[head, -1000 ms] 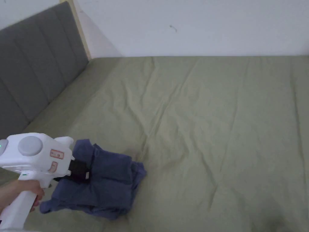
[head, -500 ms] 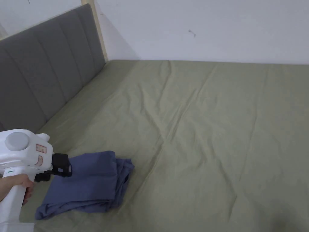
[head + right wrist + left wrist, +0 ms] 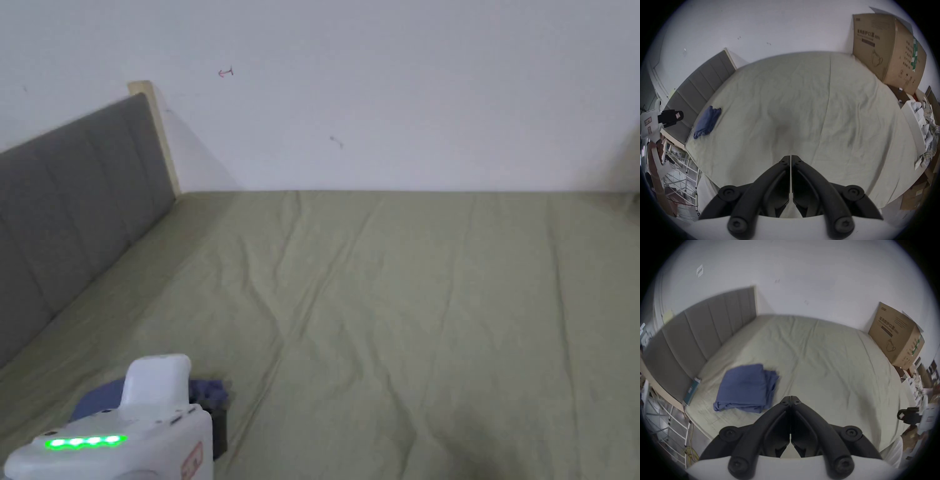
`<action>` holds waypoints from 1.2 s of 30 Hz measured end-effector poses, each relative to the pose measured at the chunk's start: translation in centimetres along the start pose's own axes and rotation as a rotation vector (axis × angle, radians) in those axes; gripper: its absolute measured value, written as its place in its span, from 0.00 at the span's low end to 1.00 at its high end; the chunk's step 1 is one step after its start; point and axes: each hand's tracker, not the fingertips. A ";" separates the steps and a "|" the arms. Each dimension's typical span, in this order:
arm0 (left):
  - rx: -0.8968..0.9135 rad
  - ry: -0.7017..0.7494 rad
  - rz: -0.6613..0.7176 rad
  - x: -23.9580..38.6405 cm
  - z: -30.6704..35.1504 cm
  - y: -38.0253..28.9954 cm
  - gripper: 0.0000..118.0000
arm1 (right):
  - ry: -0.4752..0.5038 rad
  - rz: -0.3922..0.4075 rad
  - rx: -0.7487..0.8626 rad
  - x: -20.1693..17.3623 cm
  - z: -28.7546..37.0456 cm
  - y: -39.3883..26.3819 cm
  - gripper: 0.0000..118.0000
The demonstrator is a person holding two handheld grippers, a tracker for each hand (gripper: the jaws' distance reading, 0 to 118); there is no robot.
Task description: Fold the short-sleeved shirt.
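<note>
Blue shirt lies folded ahead-left of your left gripper, probably the nearer; both it and the right gripper are closed, empty.

Soft, even, shadowless light; both gripper views bulge fisheye-style with black vignetting all round, blurring towards nine and three o'clock.

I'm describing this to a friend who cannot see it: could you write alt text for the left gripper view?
A folded blue fabric shirt lies on a pale green bed sheet near a grey padded headboard. In front, the left gripper has its two black fingers closed together, empty. A brown cardboard box stands at the far right.
</note>
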 end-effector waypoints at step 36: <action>0.402 -0.082 -0.080 12.6 14.7 -0.2 0.94 | -0.271 0.053 0.740 -4.5 14.3 2.1 0.83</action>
